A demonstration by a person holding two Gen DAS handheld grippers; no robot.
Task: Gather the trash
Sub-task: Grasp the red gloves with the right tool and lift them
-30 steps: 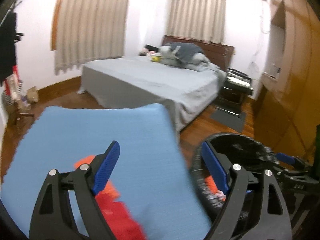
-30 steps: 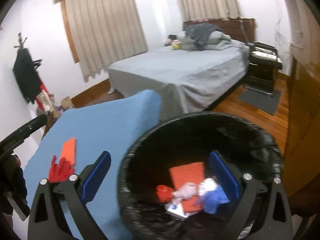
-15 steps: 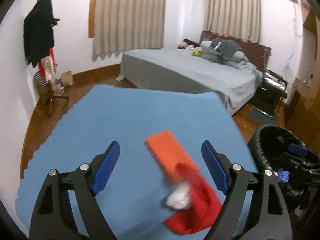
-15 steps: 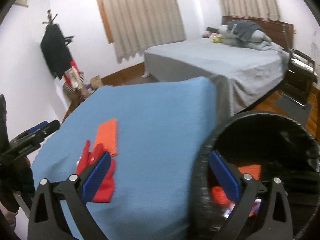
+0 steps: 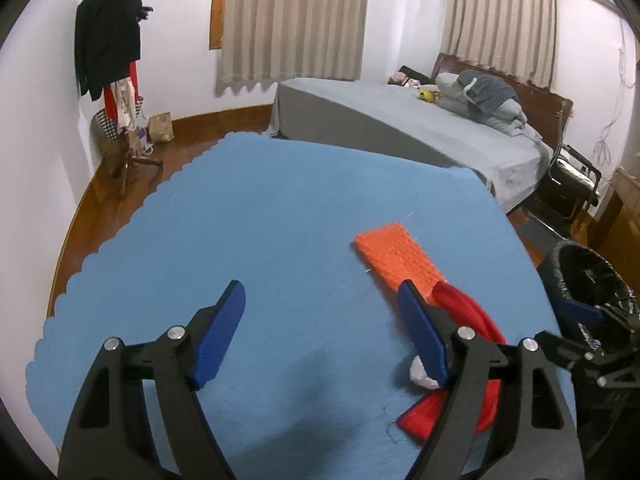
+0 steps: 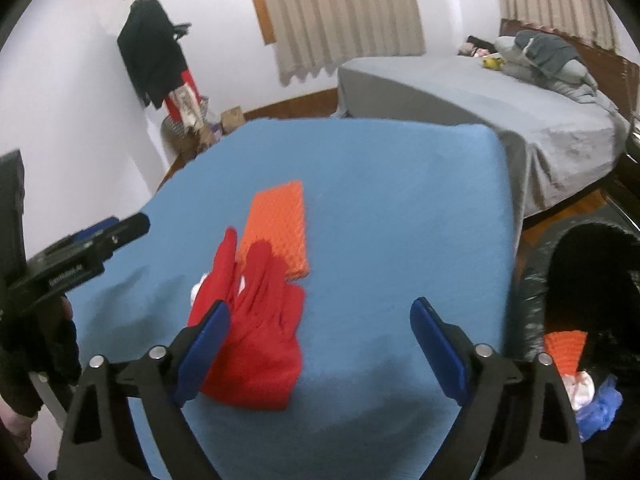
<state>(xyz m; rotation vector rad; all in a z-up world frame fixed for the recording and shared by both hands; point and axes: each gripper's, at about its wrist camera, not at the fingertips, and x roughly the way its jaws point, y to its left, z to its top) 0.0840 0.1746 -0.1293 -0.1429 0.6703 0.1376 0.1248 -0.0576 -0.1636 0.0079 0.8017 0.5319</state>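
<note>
Right wrist: left gripper (image 6: 120,232), lettering unreadable

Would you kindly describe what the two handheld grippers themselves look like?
Both the left gripper and the right gripper have black, angular frames with cut-outs, silver round pivot bolts, and flat blue pads on their fingers. Small white lettering, unreadable, marks the left gripper's side in the right wrist view.

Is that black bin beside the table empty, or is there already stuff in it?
Not empty. The black bin already holds an orange piece, something white and something blue.
</note>
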